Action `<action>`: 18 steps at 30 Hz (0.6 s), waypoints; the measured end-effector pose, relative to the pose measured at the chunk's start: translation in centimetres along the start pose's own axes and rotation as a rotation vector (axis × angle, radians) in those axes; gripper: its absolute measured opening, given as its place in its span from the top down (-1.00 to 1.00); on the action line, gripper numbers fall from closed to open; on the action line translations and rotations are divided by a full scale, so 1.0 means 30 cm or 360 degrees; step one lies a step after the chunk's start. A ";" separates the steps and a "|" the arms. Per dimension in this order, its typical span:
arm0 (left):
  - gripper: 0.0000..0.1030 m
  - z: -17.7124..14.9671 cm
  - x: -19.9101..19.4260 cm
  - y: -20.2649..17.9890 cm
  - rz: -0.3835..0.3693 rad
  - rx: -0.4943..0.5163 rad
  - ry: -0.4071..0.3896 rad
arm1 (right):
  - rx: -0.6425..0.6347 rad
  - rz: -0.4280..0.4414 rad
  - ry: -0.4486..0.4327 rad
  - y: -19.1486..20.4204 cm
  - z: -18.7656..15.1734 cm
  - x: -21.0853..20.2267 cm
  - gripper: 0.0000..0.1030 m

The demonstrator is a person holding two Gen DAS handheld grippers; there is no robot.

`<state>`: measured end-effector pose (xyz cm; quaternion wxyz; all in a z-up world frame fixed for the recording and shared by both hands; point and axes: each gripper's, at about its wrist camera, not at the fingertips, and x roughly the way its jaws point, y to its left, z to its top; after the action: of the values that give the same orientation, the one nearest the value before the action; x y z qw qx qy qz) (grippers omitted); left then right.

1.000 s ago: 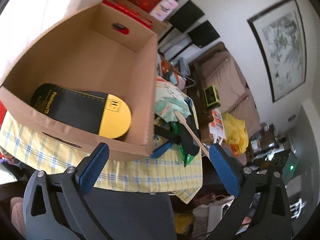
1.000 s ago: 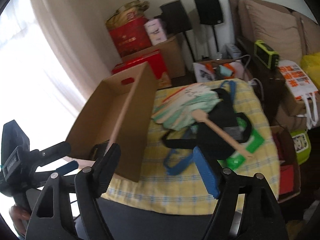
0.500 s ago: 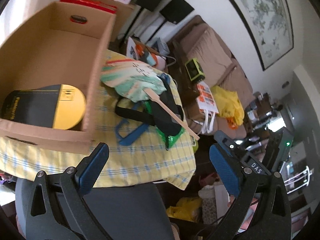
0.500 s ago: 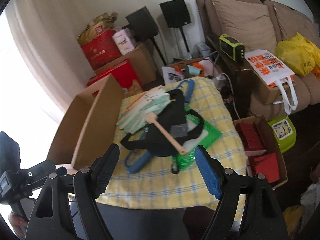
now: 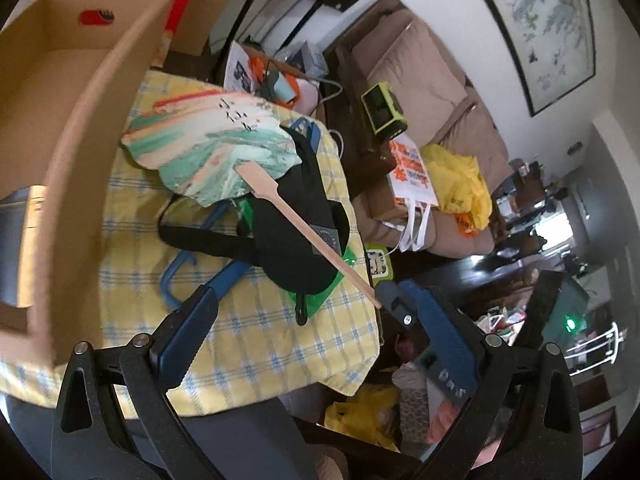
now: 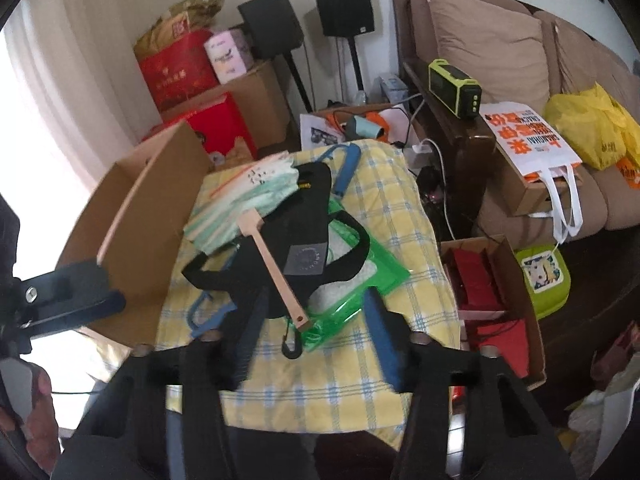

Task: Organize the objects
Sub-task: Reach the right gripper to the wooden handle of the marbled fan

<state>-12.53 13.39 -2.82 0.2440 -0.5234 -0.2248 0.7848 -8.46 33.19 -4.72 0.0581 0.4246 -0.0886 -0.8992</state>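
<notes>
The right gripper (image 6: 316, 316) hangs with its jaws spread wide and nothing between them, poised just above the near end of the fan handle (image 6: 276, 268). The left gripper (image 5: 308, 320) is likewise wide open and empty, held over the near edge of the yellow checked tablecloth (image 5: 256, 344).

Between them lies the pile that remains to be sorted: a paper fan (image 5: 212, 160) rests on top of a black bag (image 5: 296, 232), which covers a green plastic pouch (image 6: 352, 280) and one or more blue hangers (image 5: 180, 276). To the left stands the open cardboard box (image 5: 76, 152) — a dark item shows low inside it in the left view, so I judge that a first object is already stowed, while the fan, bag, pouch and hangers are still out.

The fan's long axis runs diagonally across the table: its painted leaf points away toward the box and the far side, its wooden handle toward the grippers and the table's near right corner — a ready thing to seize next, by my judgement.
</notes>
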 end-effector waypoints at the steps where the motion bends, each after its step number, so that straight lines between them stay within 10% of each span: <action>1: -0.87 0.007 0.023 0.001 0.0001 -0.0014 0.0019 | -0.0027 -0.0009 0.0011 0.007 0.002 0.012 0.13; 18: -0.53 0.060 0.260 0.061 0.0022 -0.0200 0.0193 | -0.0183 0.0059 0.0124 0.045 0.013 0.144 0.24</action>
<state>-17.08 16.62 -8.86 0.2184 -0.5858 -0.2548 0.7377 -11.45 31.13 -7.46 0.1024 0.4535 -0.0422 -0.8843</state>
